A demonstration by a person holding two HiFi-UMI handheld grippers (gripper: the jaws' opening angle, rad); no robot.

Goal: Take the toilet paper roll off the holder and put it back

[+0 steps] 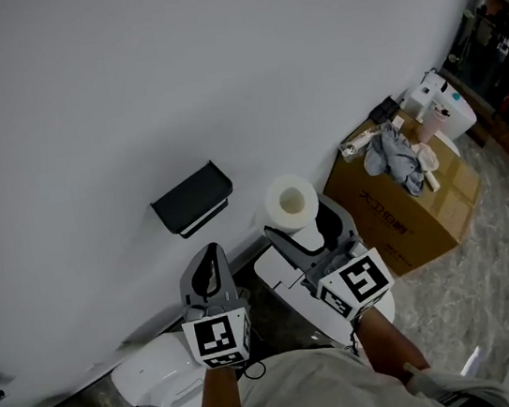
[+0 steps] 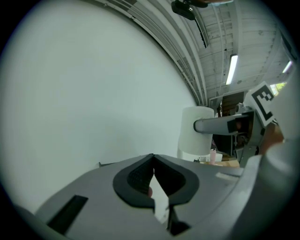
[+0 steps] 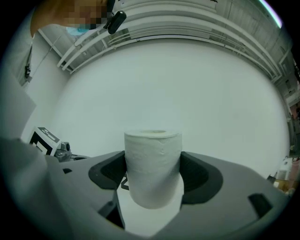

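The white toilet paper roll [image 1: 292,203] stands upright between the jaws of my right gripper [image 1: 308,230], which is shut on it, away from the wall and to the right of the black holder [image 1: 192,200]. The holder sits on the white wall with no roll on it. In the right gripper view the roll [image 3: 152,159] fills the gap of my right gripper [image 3: 153,174], pressed by both pads. My left gripper [image 1: 210,252] is below the holder, shut with nothing in it. In the left gripper view its jaws [image 2: 153,158] meet, and the roll [image 2: 197,131] shows at the right.
A cardboard box [image 1: 408,217] stands at the right against the wall, with a grey cloth [image 1: 398,159] and white containers [image 1: 444,108] on it. White toilet fixtures [image 1: 281,284] lie below the grippers. The wall [image 1: 124,94] is plain white.
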